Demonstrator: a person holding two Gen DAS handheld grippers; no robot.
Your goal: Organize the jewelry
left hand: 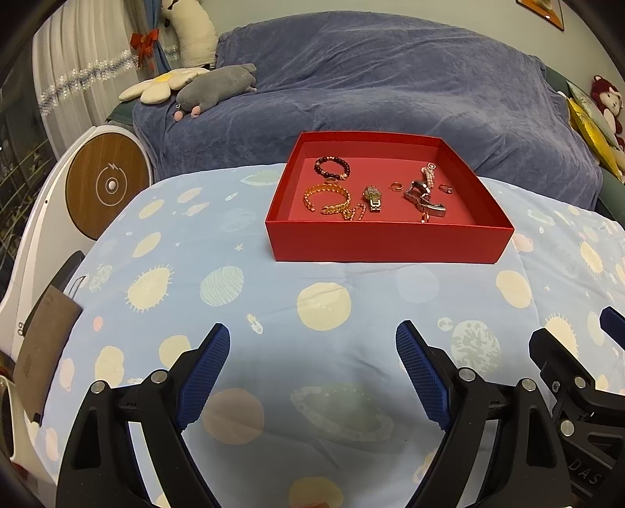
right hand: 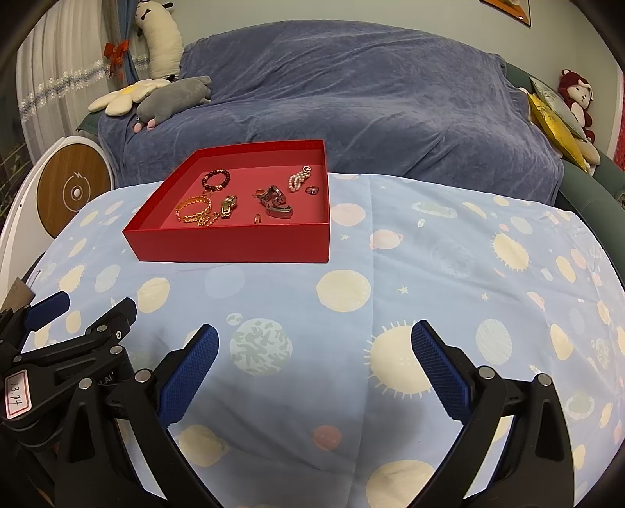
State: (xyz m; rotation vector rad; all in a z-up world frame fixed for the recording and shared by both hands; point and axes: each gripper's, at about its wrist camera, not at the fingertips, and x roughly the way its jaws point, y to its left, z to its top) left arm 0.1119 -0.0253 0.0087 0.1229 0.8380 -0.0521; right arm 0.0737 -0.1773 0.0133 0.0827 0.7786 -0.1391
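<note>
A table draped in a planet-print cloth [left hand: 234, 242] is seen carrying an open red box [left hand: 390, 240] near its far edge, where all visible jewelry is gathered: a silver watch [left hand: 424, 197], a gold chain bracelet [left hand: 328, 197], a dark bead bracelet [left hand: 332, 166], a pearl strand [left hand: 427, 176], a small gold watch [left hand: 373, 197] and rings [left hand: 396, 186]. No pieces are seen on the cloth. The left gripper [left hand: 312, 342] and right gripper [right hand: 315, 342] are held low at the near edge, jaws spread wide and empty, well apart from the box.

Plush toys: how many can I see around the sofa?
3, perhaps more hidden: grey plush lying on the sofa's left end, white plush standing behind it, red monkey at the right edge.
</note>
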